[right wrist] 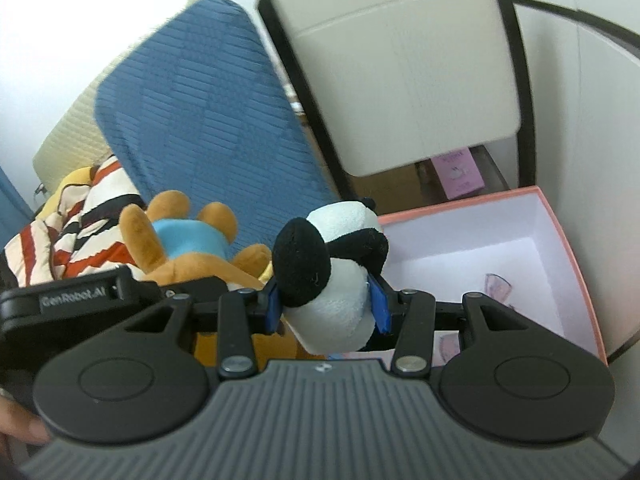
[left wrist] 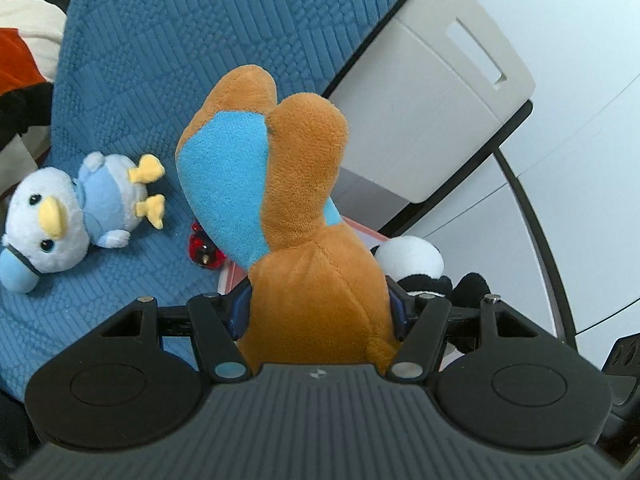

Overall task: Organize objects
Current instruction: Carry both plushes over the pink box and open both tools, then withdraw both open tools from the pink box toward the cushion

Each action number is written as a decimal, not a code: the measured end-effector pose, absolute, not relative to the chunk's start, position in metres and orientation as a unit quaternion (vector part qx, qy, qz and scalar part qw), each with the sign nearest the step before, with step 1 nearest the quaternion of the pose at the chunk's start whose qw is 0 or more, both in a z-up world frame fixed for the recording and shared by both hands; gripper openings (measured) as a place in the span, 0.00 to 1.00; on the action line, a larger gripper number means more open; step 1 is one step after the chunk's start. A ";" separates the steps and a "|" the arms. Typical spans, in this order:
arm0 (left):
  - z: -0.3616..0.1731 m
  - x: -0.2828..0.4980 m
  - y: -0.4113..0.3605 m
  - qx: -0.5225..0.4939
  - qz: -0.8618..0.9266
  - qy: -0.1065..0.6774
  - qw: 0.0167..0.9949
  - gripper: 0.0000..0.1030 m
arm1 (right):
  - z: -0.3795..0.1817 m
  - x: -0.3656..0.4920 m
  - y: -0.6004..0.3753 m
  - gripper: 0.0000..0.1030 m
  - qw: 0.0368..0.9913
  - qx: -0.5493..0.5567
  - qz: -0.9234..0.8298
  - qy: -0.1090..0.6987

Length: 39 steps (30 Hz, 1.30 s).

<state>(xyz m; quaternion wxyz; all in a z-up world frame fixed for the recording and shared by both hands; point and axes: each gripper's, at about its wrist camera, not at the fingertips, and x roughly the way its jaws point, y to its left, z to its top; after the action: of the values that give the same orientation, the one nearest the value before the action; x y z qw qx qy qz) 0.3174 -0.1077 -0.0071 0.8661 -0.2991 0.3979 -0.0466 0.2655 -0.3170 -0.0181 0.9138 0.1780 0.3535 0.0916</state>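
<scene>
My left gripper [left wrist: 320, 312] is shut on an orange plush with blue patches [left wrist: 288, 208], held up in front of the blue quilted cushion [left wrist: 200, 40]. The same plush shows in the right wrist view [right wrist: 188, 236] beside the left gripper's body [right wrist: 80, 300]. My right gripper [right wrist: 326, 308] is shut on a black-and-white panda plush [right wrist: 332, 264], held at the left edge of an open pink box [right wrist: 568, 248] with a white inside. The panda also shows in the left wrist view [left wrist: 416, 260]. A pale blue duck plush [left wrist: 72, 216] lies on the cushion at left.
A small red toy [left wrist: 206, 250] lies on the cushion by the orange plush. A beige chair back [right wrist: 404, 72] with a black frame stands behind the box. Striped red, white and black fabric [right wrist: 88, 224] lies at left. A pink card [right wrist: 458, 172] sits under the chair.
</scene>
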 end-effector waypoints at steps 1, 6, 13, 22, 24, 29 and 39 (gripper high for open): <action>-0.011 0.321 -0.111 -0.299 -0.047 0.401 0.865 0.67 | -0.023 0.267 -0.321 0.46 0.912 0.180 0.089 0.357; -0.034 0.341 -0.128 -0.293 -0.049 0.424 0.856 0.67 | -0.045 0.273 -0.339 0.46 0.907 0.182 0.074 0.374; -0.065 0.369 -0.158 -0.277 -0.057 0.460 0.841 0.67 | -0.087 0.278 -0.368 0.46 0.892 0.193 0.047 0.406; -0.103 0.392 -0.189 -0.268 -0.076 0.496 0.822 0.67 | -0.136 0.278 -0.404 0.46 0.868 0.214 0.008 0.449; -0.109 0.397 -0.192 -0.267 -0.077 0.503 0.818 0.68 | -0.139 0.279 -0.407 0.46 0.867 0.212 0.007 0.451; -0.117 0.401 -0.199 -0.259 -0.081 0.512 0.815 0.71 | -0.144 0.280 -0.420 0.47 0.865 0.217 -0.007 0.453; -0.097 0.392 -0.195 -0.240 -0.098 0.492 0.831 0.83 | -0.127 0.272 -0.432 0.62 0.869 0.231 -0.017 0.438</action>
<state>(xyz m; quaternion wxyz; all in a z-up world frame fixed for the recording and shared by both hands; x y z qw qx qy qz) 0.3916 -0.1953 -0.0970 0.8309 -0.2401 0.4924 -0.0979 0.2723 -0.4321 -0.1273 0.8686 0.2312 0.4379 -0.0167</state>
